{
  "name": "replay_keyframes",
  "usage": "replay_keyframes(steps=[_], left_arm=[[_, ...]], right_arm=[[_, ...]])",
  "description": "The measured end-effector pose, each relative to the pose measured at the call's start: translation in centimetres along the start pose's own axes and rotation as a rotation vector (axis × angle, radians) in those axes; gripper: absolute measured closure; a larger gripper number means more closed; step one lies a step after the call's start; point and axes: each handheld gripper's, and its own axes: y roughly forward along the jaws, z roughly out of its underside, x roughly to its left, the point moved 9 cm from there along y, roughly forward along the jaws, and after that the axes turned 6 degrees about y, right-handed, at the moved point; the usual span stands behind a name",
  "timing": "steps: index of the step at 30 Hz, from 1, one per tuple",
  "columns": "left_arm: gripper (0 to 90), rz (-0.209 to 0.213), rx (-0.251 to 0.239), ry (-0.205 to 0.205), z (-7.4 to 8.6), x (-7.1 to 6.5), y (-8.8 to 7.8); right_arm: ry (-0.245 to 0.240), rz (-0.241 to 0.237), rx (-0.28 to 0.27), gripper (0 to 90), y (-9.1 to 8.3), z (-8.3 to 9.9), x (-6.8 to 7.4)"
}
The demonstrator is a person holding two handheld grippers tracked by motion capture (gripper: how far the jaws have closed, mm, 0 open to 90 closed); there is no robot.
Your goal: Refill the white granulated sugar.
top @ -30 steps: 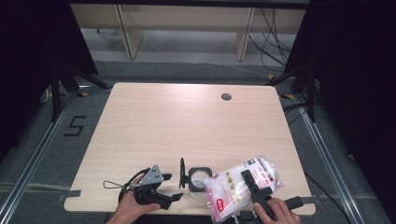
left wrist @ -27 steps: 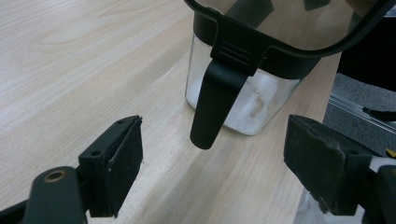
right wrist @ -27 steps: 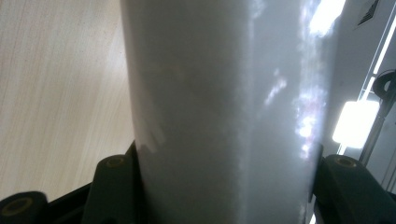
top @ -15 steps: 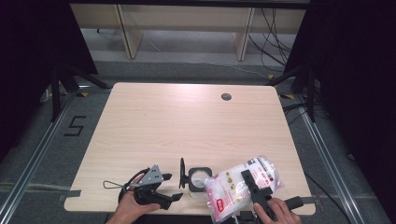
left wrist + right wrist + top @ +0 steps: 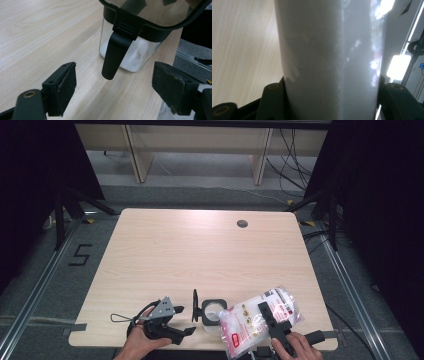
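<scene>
A clear square container (image 5: 214, 313) with a black rim stands near the table's front edge, its hinged lid (image 5: 195, 305) raised on the left side. In the left gripper view some white powder lies in the container (image 5: 130, 57) and a black latch (image 5: 113, 57) hangs from the lid. My left gripper (image 5: 184, 320) lies just left of the container, its jaws open and empty (image 5: 115, 92). My right gripper (image 5: 268, 314) is shut on a plastic bag of white powder (image 5: 250, 320), which leans toward the container. That bag (image 5: 329, 60) sits between the jaws of my right gripper (image 5: 329, 100).
The light wooden table (image 5: 200, 255) has a round cable hole (image 5: 242, 224) at its far right. Both hands come in at the front edge. Shelving and cables lie on the floor beyond the table.
</scene>
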Motion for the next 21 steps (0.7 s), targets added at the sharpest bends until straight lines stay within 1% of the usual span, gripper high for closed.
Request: replay_keyframes(steps=[1,3,4,6,8,9,10,11,12,14,15,16,18,19,20,21], left_arm=[[19.4,0.0,0.001,0.001,0.01,0.01,-0.02],[19.4,-0.005,0.03,0.025,0.23,0.25,-0.23],[19.4,0.003,0.014,0.006,0.09,0.04,-0.15],[19.4,0.001,0.012,0.027,0.04,0.18,-0.14],[19.4,0.0,0.01,0.033,0.07,0.19,-0.12],[19.4,-0.002,0.026,0.044,0.19,0.31,-0.2],[19.4,0.002,0.004,0.015,0.01,0.07,-0.04],[19.4,0.001,0.002,0.009,0.0,0.04,-0.02],[19.4,-0.007,0.024,0.023,0.2,0.25,-0.14],[19.4,-0.005,0.023,0.024,0.19,0.24,-0.13],[19.4,-0.002,0.004,0.003,0.05,0.05,-0.01],[19.4,-0.001,0.001,0.0,0.01,0.03,0.01],[19.4,0.001,0.004,0.004,0.06,0.02,-0.01],[19.4,0.002,0.007,0.007,0.1,0.03,-0.02],[19.4,-0.005,0.03,0.028,0.29,0.3,-0.13],[19.4,-0.002,0.024,0.021,0.24,0.23,-0.08]], right_arm=[[0.001,0.0,0.0,45.0,0.0,0.0,0.0],[0.0,-0.001,0.0,44.9,-0.02,0.0,-0.02],[0.0,-0.001,0.001,44.9,-0.02,0.02,-0.03],[-0.001,-0.002,0.001,45.0,0.0,0.02,-0.06],[-0.007,0.003,-0.003,44.9,-0.01,0.01,-0.18],[0.004,0.0,0.003,45.0,-0.04,0.11,-0.09],[0.015,0.0,0.011,45.0,-0.09,0.25,-0.04],[0.0,0.003,0.006,45.0,-0.03,0.24,-0.18],[0.001,0.005,0.008,45.0,-0.04,0.3,-0.22],[0.011,0.001,0.01,45.0,-0.06,0.44,-0.14],[0.035,0.0,0.025,45.0,-0.15,0.61,0.05],[0.028,-0.003,0.027,45.0,-0.13,0.64,0.02],[0.008,-0.003,0.014,45.0,-0.03,0.49,-0.15],[0.019,-0.003,0.018,45.0,-0.08,0.53,-0.08],[0.007,-0.001,0.01,45.0,-0.03,0.43,-0.19],[0.0,0.0,0.006,45.0,0.0,0.37,-0.25]])
